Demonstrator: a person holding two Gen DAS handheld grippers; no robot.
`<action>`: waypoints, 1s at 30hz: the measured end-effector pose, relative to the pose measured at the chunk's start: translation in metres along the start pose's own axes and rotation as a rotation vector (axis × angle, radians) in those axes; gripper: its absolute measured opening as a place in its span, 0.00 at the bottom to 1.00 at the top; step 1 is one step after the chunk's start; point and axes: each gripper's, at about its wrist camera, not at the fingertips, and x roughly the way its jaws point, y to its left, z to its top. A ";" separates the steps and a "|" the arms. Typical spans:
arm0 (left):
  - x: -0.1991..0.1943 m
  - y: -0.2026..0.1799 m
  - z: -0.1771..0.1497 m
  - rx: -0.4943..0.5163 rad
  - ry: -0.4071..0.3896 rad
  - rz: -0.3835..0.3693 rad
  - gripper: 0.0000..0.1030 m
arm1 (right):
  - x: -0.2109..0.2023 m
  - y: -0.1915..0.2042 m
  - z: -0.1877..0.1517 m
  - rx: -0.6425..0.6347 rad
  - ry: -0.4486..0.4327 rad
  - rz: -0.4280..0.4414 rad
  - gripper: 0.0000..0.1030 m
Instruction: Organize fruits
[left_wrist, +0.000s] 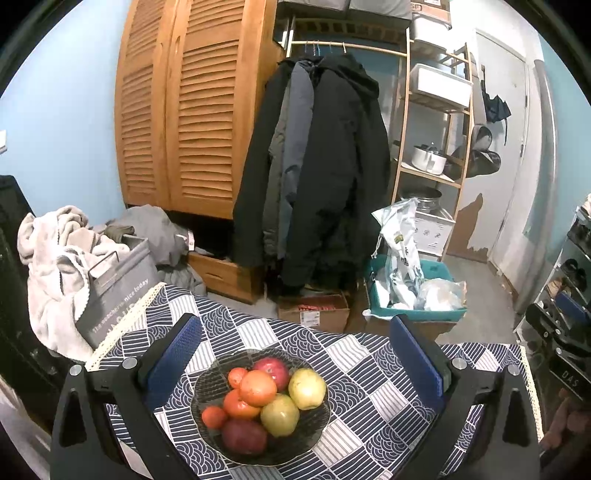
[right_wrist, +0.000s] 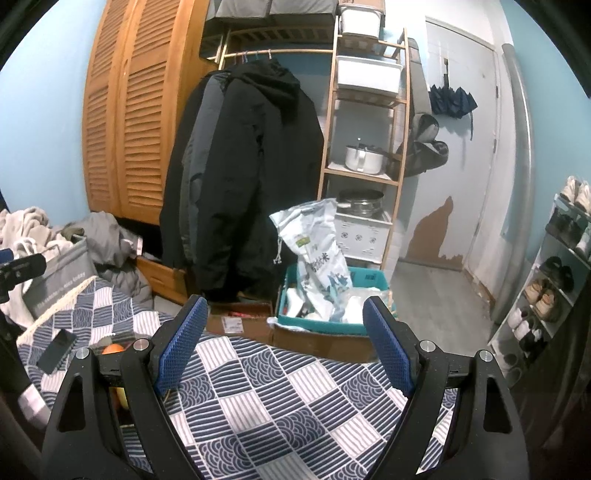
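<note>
My left gripper (left_wrist: 295, 360) has its jaws spread wide and holding nothing, the blue textured pads (left_wrist: 173, 363) flanking a dark patterned glass bowl (left_wrist: 317, 424) that sits on the table's navy-and-white patchwork cloth (left_wrist: 373, 373). The bowl holds the fruit in a heap: two dark red apples (left_wrist: 271, 371), two yellow-green apples (left_wrist: 306, 387) at 3 o'clock, and four orange mandarins (left_wrist: 257, 387) from the centre toward 9 o'clock. The gripper hovers above the bowl, tilted down, touching nothing.

My right gripper (right_wrist: 284, 343) is also wide open and empty, over bare cloth. At its 9 o'clock, behind the left finger, one orange fruit (right_wrist: 112, 349) peeks out. Further toward 10 o'clock a black phone (right_wrist: 57, 350) lies flat on the cloth.
</note>
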 end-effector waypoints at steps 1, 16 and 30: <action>0.000 0.000 0.000 0.000 0.000 0.003 0.99 | 0.000 0.000 0.000 -0.002 0.000 0.000 0.82; -0.001 0.001 -0.002 -0.001 -0.004 0.006 0.99 | 0.001 0.001 0.001 -0.004 0.001 0.002 0.82; -0.003 0.003 -0.004 0.016 -0.012 0.029 0.99 | 0.001 0.002 0.000 -0.008 0.003 0.002 0.82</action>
